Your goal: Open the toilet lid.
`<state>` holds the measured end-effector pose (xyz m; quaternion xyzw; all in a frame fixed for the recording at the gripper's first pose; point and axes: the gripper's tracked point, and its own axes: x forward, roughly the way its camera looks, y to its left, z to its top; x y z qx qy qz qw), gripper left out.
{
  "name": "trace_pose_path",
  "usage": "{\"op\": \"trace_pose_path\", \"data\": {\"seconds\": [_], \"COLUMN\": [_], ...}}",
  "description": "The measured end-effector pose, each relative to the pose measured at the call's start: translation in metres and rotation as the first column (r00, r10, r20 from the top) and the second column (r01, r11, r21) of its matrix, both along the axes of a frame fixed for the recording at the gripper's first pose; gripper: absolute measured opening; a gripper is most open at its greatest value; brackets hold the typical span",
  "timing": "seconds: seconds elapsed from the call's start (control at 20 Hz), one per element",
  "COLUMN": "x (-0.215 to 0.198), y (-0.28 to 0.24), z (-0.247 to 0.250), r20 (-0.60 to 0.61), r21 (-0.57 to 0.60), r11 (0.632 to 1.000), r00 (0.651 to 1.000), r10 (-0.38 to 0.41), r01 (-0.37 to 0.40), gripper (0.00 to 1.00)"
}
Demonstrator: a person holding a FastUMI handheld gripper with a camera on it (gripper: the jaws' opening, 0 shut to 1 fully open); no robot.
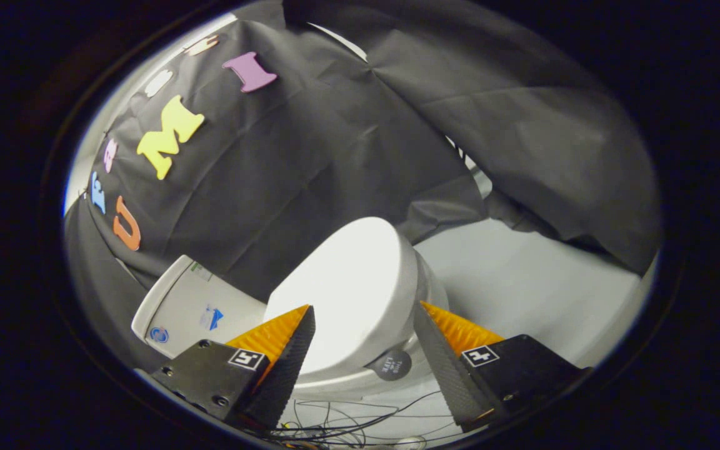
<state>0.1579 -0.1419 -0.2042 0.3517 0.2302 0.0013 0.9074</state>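
While the hand-held gripper [365, 315] gapes wide, the toilet lid [347, 287] (closed) sits on the pale floor [522, 281].

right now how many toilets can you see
1. The toilet stands just ahead of the open fingers, lid closed, tank against the cloth wall.

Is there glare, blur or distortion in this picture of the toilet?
Gripper view: the closed toilet lid is overexposed, nearly featureless white; fisheye bending curves the tank and floor; the open gripper, its jaws apart before the lid, looks sharp; the booth's edges fall dark.
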Motion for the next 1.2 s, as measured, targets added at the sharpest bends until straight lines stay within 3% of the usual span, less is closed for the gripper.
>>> {"op": "trace_pose_path", "data": {"seconds": [0.5,0.65,0.85,1.05,1.2], "x": [-0.009,-0.011,-0.011,-0.009,-0.004], "y": [0.001,0.007,0.017,0.023,0.032], "z": [-0.065,-0.076,-0.081,-0.076,-0.076], "r20": [-0.151,-0.182,-0.193,-0.175,-0.164], "r21": [0.181,0.244,0.334,0.423,0.433], "r11": [0.984,0.970,0.943,0.906,0.901], "r00": [0.988,0.982,0.978,0.979,0.980], "r10": [0.025,0.043,0.074,0.101,0.113], "r01": [0.002,0.003,-0.005,-0.018,-0.032], "gripper": [0.92,0.80,0.74,0.52,0.37]}}
